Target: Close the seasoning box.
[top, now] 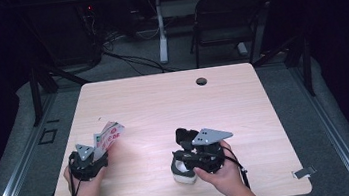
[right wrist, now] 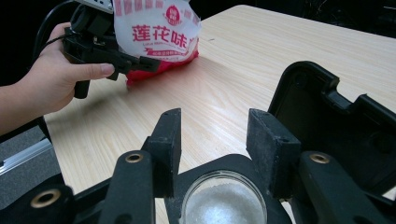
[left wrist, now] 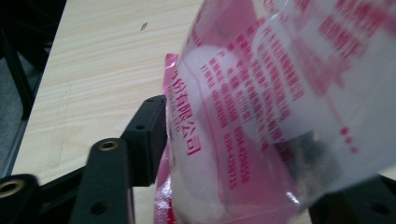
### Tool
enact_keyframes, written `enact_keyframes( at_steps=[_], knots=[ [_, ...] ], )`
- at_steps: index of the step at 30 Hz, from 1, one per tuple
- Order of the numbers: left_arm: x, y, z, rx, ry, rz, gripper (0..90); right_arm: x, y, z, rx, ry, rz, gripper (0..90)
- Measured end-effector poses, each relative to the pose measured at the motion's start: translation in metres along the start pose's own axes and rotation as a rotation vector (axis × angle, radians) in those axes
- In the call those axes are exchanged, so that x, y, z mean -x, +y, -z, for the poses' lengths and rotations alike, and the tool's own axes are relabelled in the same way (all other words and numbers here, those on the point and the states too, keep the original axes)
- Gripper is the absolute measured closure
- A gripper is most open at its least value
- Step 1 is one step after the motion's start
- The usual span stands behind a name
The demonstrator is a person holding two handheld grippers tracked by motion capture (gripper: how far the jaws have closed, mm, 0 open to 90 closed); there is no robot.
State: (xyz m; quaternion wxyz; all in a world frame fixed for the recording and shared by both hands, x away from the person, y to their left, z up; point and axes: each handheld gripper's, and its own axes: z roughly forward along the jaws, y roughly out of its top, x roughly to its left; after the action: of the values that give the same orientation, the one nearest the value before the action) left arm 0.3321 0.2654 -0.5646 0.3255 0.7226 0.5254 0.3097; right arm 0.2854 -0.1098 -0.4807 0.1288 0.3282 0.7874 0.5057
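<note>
A pink-and-white printed seasoning bag stands on the wooden table at the left. It sits between the jaws of my left gripper, which stand wide and open. In the left gripper view the bag is close up; one finger sits at its edge and the other is dimly seen through the plastic. My right gripper is shut on a small jar at the front centre. The jar holds white granules, and its black lid is flipped open.
A round cable hole sits near the table's far edge. A folding chair and cables lie on the floor beyond the table. A hand holds the left gripper in the right gripper view.
</note>
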Motion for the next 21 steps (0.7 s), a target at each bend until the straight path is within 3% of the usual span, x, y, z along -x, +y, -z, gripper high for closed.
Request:
enact_keyframes(
  at_steps=[4,5,13,21],
  knots=[
    [0.004,0.001,-0.001,-0.005,-0.042,-0.024,35.2,0.0,0.0,0.0,0.0,0.0,-0.001,55.2],
    [0.007,0.001,-0.001,-0.003,-0.049,-0.041,35.1,0.0,0.0,0.0,-0.001,0.0,0.0,55.1],
    [0.014,0.005,0.002,0.006,-0.115,-0.06,34.3,0.0,0.0,0.0,0.003,0.002,-0.003,55.0],
    [0.037,0.017,0.012,0.028,-0.204,-0.143,34.9,-0.001,0.002,0.002,0.011,0.0,0.0,54.8]
  ],
)
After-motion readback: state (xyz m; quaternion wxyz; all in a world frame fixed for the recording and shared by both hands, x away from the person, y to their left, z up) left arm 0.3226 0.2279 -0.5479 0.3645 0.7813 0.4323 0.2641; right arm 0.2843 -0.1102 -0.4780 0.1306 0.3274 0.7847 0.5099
